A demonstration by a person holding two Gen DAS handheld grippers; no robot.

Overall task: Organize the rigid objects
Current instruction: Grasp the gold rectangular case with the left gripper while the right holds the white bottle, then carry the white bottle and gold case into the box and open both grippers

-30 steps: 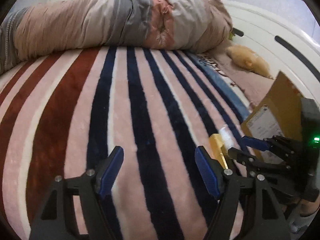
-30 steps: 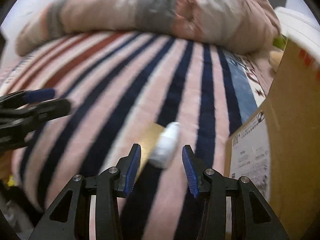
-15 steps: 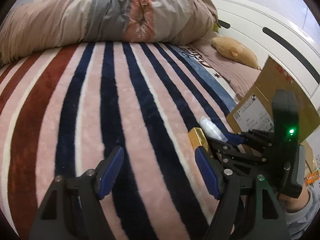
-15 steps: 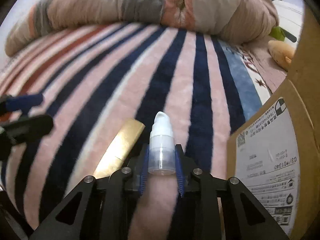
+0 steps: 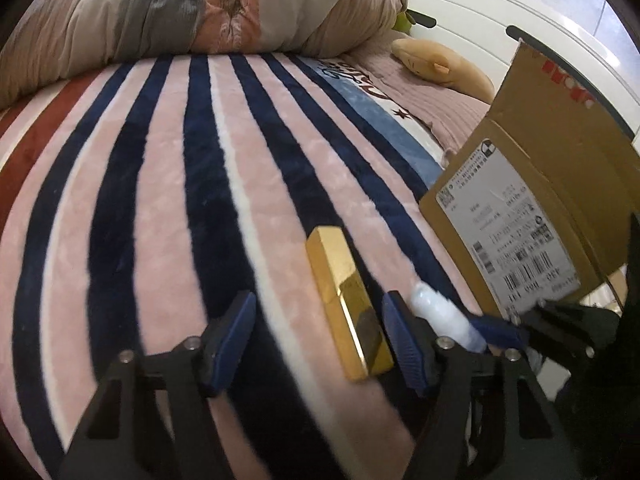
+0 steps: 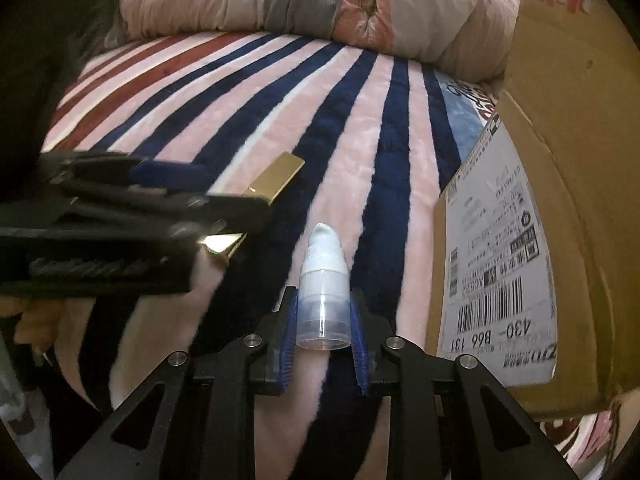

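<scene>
A gold box (image 5: 348, 304) lies on the striped blanket (image 5: 168, 208). It sits between the fingers of my left gripper (image 5: 320, 300), close to the right pad and clear of the left one. The jaws are closing. My right gripper (image 6: 324, 336) is shut on a small clear pump bottle with a white cap (image 6: 324, 288), nozzle pointing away. The left wrist view shows that bottle (image 5: 444, 316) and the right gripper (image 5: 492, 330) just right of the gold box. In the right wrist view the left gripper (image 6: 236, 190) straddles the gold box (image 6: 276, 178).
An open cardboard box (image 5: 540, 184) with a shipping label stands on the right, close to both grippers (image 6: 560, 160). A rolled quilt (image 5: 200, 12) lies along the far side of the bed. A tan plush toy (image 5: 444, 64) rests by the white headboard.
My left gripper moved right and down, so the gold box now lies between its narrowing fingers. My right gripper closed on the pump bottle and holds it.
</scene>
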